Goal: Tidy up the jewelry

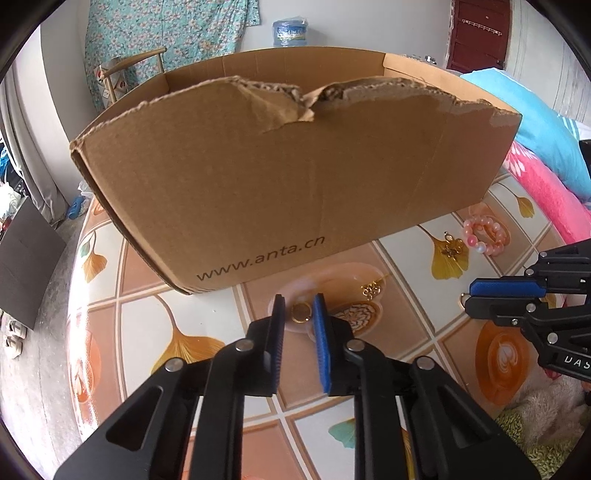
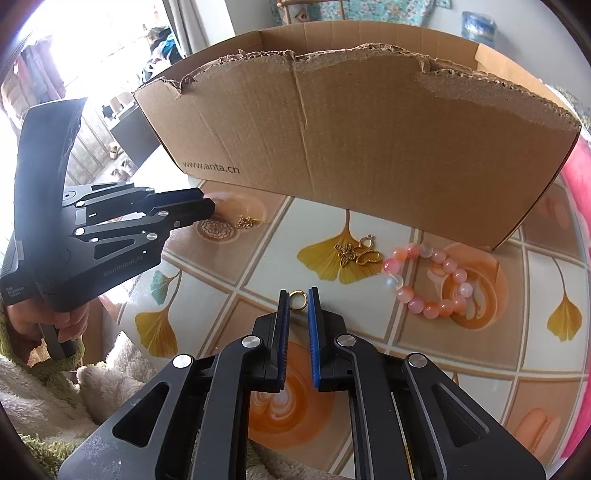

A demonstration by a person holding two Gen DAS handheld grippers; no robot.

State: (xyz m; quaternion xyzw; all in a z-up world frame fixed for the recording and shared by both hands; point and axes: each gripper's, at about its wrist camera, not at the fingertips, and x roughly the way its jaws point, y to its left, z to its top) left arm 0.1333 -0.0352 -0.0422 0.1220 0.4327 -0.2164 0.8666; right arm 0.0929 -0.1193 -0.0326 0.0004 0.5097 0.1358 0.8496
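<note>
A torn cardboard box [image 1: 288,192] marked www.anta.cn stands on the patterned table; it also shows in the right wrist view [image 2: 369,140]. My left gripper [image 1: 298,304] is open around a gold ring [image 1: 301,312] lying on the table. My right gripper [image 2: 298,297] is open around another gold ring [image 2: 297,299]; it also shows in the left wrist view [image 1: 471,297]. A pink bead bracelet [image 2: 432,282] lies right of it. A brass butterfly charm [image 2: 356,253] lies between ring and box. A small gold chain piece [image 2: 245,221] lies near the left gripper [image 2: 207,208].
The table [image 2: 236,266] has a glossy cloth with ginkgo leaves and coffee cups. A pink and blue blanket [image 1: 546,177] lies right of the box. Fluffy fabric [image 2: 55,387] covers the near edge. A chair [image 1: 125,74] and a water bottle [image 1: 291,33] stand behind.
</note>
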